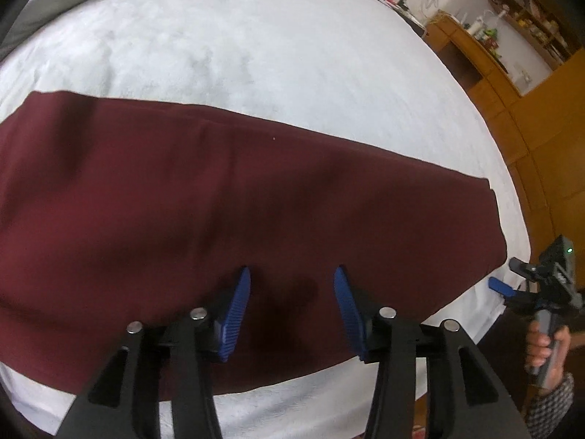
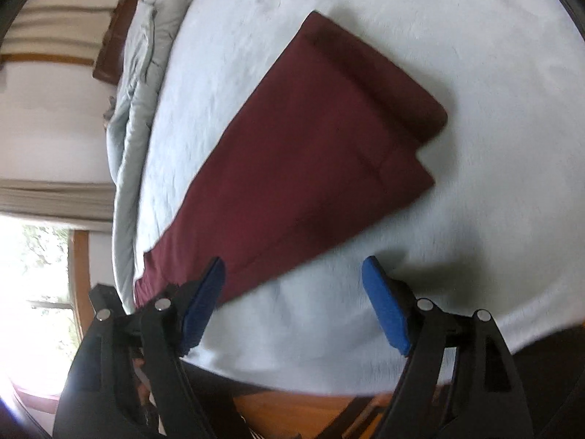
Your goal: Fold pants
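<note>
Broadly, left wrist view: maroon pants (image 1: 226,197) lie flat across the white bedspread (image 1: 256,44).
Left gripper (image 1: 292,274): jaws wide, holding nothing, blue pads (image 1: 237,307) over the pants' near edge.
Far right: right gripper (image 1: 501,287) in a hand (image 1: 544,347), beside the bed's edge.
Right wrist view: pants (image 2: 314,146) run diagonally, folded lengthwise, far end doubled over.
Right gripper (image 2: 292,267): jaws wide, empty, above the bedspread (image 2: 475,55) by the pants' near end.
Left side: grey duvet (image 2: 139,84) bunched along the bed.
</note>
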